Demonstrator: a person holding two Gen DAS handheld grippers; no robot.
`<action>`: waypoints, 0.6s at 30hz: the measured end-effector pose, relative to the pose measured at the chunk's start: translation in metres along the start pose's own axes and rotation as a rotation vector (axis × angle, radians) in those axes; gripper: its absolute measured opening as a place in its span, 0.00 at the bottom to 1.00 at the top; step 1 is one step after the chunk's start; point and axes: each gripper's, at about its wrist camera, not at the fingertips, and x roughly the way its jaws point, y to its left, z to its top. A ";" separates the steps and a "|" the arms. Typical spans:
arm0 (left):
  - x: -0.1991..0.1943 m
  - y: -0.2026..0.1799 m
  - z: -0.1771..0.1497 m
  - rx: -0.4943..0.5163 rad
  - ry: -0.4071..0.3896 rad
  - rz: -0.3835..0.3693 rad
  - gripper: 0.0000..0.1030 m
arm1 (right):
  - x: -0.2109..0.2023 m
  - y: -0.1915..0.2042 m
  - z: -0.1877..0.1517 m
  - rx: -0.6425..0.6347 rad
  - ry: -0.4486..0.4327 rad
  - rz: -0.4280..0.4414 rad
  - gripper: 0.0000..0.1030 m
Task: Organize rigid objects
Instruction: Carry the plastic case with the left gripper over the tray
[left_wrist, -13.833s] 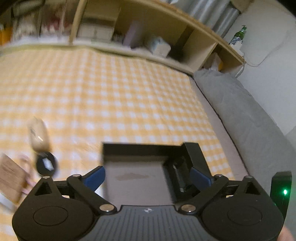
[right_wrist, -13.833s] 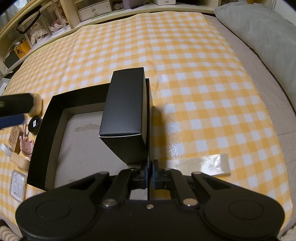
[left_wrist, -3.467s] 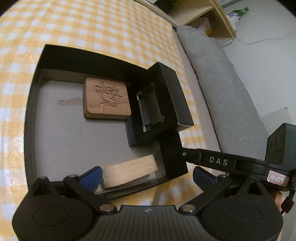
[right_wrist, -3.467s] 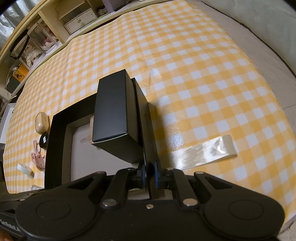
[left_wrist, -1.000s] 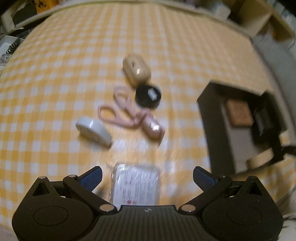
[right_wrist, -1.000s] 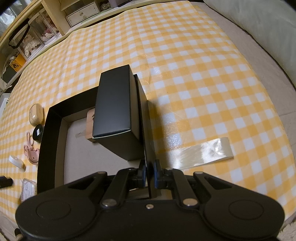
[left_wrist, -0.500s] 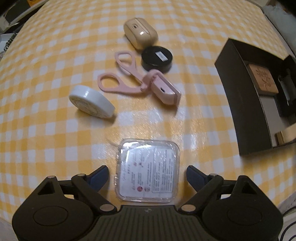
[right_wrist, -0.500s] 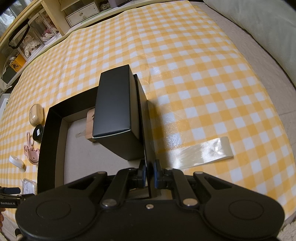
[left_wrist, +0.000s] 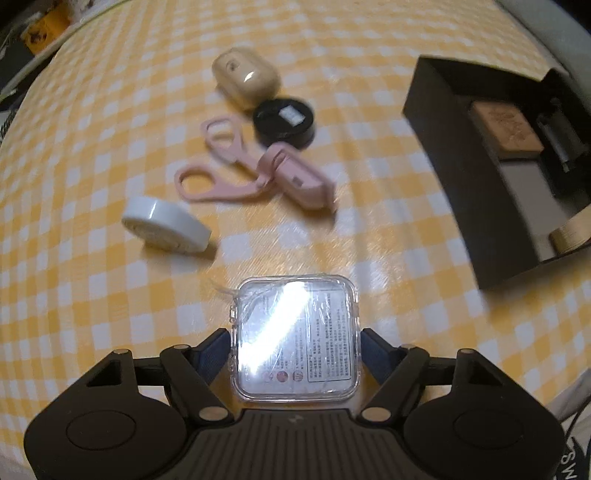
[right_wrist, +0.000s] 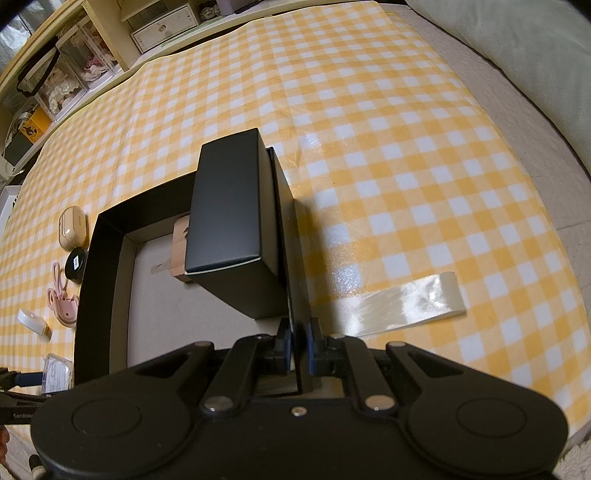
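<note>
My left gripper (left_wrist: 293, 354) is shut on a clear plastic case (left_wrist: 295, 336) with a printed label, low over the checked cloth. Beyond it lie a white oval container (left_wrist: 164, 227), pink scissors (left_wrist: 255, 175), a black round tin (left_wrist: 284, 120) and a beige earbud case (left_wrist: 245, 77). My right gripper (right_wrist: 298, 345) is shut on the right wall of the open black box (right_wrist: 99, 280). The box holds a carved wooden block (left_wrist: 506, 129), a small black inner box (right_wrist: 229, 218) and a wood-coloured piece (left_wrist: 570, 232).
A strip of clear tape (right_wrist: 406, 299) lies on the cloth right of the box. Shelves with bins (right_wrist: 66, 77) run along the far edge. A grey cushion (right_wrist: 517, 48) lies at the right.
My left gripper has closed in on the clear plastic case and now grips it. The right gripper has held still on the box wall.
</note>
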 end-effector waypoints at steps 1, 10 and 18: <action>-0.005 0.000 0.001 -0.005 -0.016 -0.013 0.74 | 0.000 0.000 0.000 0.000 0.000 0.000 0.09; -0.072 -0.016 0.023 -0.146 -0.264 -0.197 0.74 | 0.000 0.000 0.000 -0.002 0.000 -0.002 0.09; -0.077 -0.069 0.061 -0.179 -0.320 -0.281 0.74 | 0.000 0.000 0.000 -0.006 -0.002 -0.005 0.09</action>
